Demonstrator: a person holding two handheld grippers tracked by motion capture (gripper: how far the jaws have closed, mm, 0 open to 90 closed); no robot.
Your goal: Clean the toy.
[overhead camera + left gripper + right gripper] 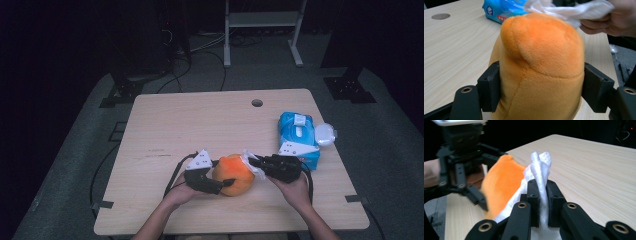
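We are wiping the orange plush toy [233, 174] at the near middle of the pale wooden table [200, 120], and we judge ourselves mid-step, with the wipe just meeting the toy's upper right side.

On the left, our left gripper [226, 183] is bracing the toy: in the left gripper view the two black jaws are pressing into its soft flanks about halfway open, denting the short, fuzzy pile of the plump, rounded body [541, 72].

On the right, our right gripper [252, 161] is pinching a white wet wipe [540, 173], its jaws almost fully closed on the thin, crumpled, fibrous sheet that is bunching up above the pads and draping onto the toy.

Farther right, near the table's edge, the glossy blue wipe pack [299, 137] is lying flat.

Next, we think, we need to be dragging the wipe across the plush while keeping the toy steady, pressing lightly because the filling gives.
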